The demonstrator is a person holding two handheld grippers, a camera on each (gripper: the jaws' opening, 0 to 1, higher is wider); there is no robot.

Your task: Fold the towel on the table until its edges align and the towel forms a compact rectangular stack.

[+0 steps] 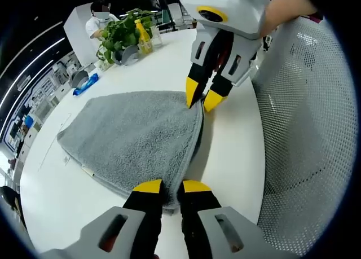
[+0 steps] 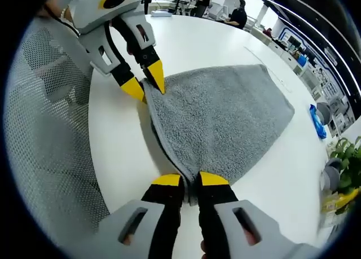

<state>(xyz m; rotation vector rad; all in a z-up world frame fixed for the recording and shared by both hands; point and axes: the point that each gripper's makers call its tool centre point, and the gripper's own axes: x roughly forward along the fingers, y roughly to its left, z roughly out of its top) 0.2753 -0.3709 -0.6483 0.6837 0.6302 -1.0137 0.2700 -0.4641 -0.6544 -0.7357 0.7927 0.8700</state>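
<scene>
A grey towel [image 1: 135, 135] lies folded on the white round table [image 1: 237, 152], with its doubled edge along the side nearest the chair. My left gripper [image 1: 172, 187] is shut on one corner of that edge. My right gripper [image 1: 202, 96] comes down from above and pinches the other corner. In the right gripper view the towel [image 2: 225, 118] spreads away to the right. There my right gripper [image 2: 190, 180] clamps the near corner, and the left gripper [image 2: 145, 84] holds the far corner. Both held corners are close to the table surface.
A grey mesh chair [image 1: 304, 129] [image 2: 51, 129] stands against the table edge beside the held side. A potted plant [image 1: 118, 36], a yellow bottle [image 1: 144, 36] and a blue item [image 1: 86, 84] sit at the far rim. People [image 2: 237, 13] are in the background.
</scene>
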